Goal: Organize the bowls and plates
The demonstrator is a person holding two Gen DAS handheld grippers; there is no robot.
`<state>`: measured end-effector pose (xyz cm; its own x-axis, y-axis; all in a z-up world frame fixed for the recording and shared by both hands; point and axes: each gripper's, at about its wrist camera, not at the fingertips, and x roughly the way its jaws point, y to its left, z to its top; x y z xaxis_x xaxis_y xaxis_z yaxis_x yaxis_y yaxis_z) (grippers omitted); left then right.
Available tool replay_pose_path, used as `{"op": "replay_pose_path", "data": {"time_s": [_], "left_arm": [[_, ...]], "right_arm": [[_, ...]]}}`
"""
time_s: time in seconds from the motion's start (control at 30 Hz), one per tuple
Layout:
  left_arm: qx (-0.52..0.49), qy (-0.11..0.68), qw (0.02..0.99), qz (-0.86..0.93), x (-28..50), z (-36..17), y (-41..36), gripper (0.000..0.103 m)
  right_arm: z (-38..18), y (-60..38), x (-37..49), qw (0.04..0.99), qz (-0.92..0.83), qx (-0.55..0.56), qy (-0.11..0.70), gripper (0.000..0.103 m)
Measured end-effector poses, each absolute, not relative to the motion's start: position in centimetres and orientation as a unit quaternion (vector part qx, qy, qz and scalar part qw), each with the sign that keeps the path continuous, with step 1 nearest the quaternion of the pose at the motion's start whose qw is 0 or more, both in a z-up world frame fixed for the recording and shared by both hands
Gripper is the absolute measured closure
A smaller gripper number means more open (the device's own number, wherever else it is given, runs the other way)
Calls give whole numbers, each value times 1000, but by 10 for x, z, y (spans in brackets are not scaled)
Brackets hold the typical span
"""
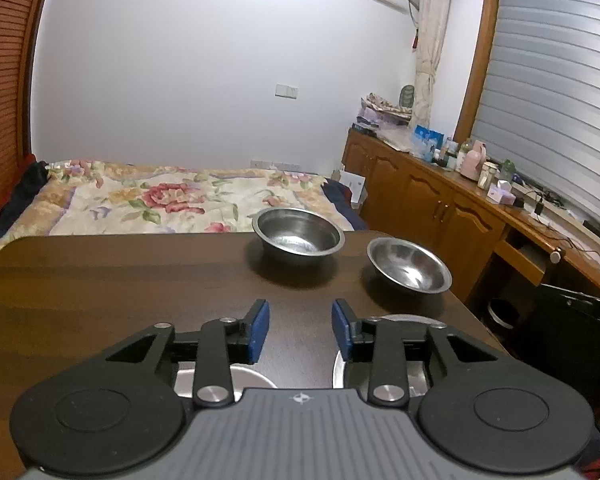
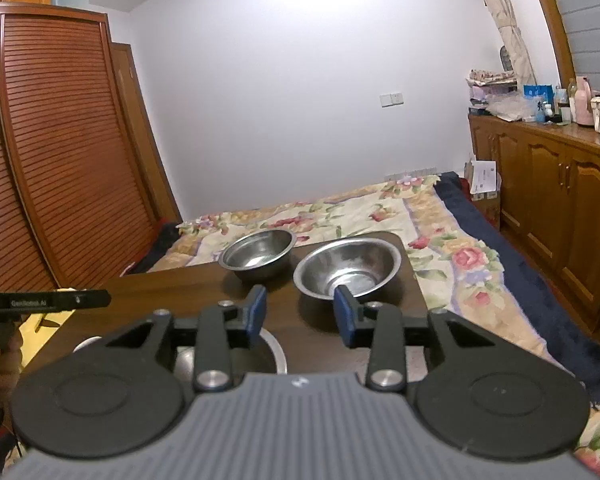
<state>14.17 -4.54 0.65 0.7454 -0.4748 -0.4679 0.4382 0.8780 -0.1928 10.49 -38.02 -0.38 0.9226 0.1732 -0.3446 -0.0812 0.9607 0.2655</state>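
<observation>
Two steel bowls stand on the dark wooden table [image 1: 100, 280]. The far bowl [image 1: 298, 235] [image 2: 257, 252] sits by the table's back edge, and the right bowl [image 1: 409, 265] [image 2: 348, 267] is nearer the right edge. My left gripper [image 1: 300, 330] is open above the table with nothing between its blue pads [image 1: 260, 330]. Under it lie two steel plates [image 1: 244, 378], [image 1: 340, 368], mostly hidden. My right gripper [image 2: 302, 314] is open, its right pad [image 2: 345, 314] in front of the right bowl's near rim. A steel plate [image 2: 274, 350] lies below it.
A bed with a floral quilt [image 1: 160, 196] lies beyond the table. Wooden cabinets [image 1: 428, 200] with bottles run along the right wall. A louvred wardrobe [image 2: 60, 152] stands at the left. A hand [image 2: 0, 360] holds the other gripper at the left edge of the right wrist view.
</observation>
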Motion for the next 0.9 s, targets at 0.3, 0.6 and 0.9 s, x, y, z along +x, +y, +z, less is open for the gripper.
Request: {"op": "replay_pose_path", "data": {"time_s": [0.3, 0.6, 0.9], "left_arm": [[-9, 248, 936, -250, 149, 12, -61, 30], [43, 251, 927, -275, 177, 20, -95, 30], [61, 273, 910, -306, 210, 19, -132, 30]], "right_arm": [[-5, -387, 120, 975, 48, 117, 181, 40], [-11, -405, 147, 977, 28, 128, 168, 33], [-38, -419, 192, 972, 24, 127, 194, 33]]}}
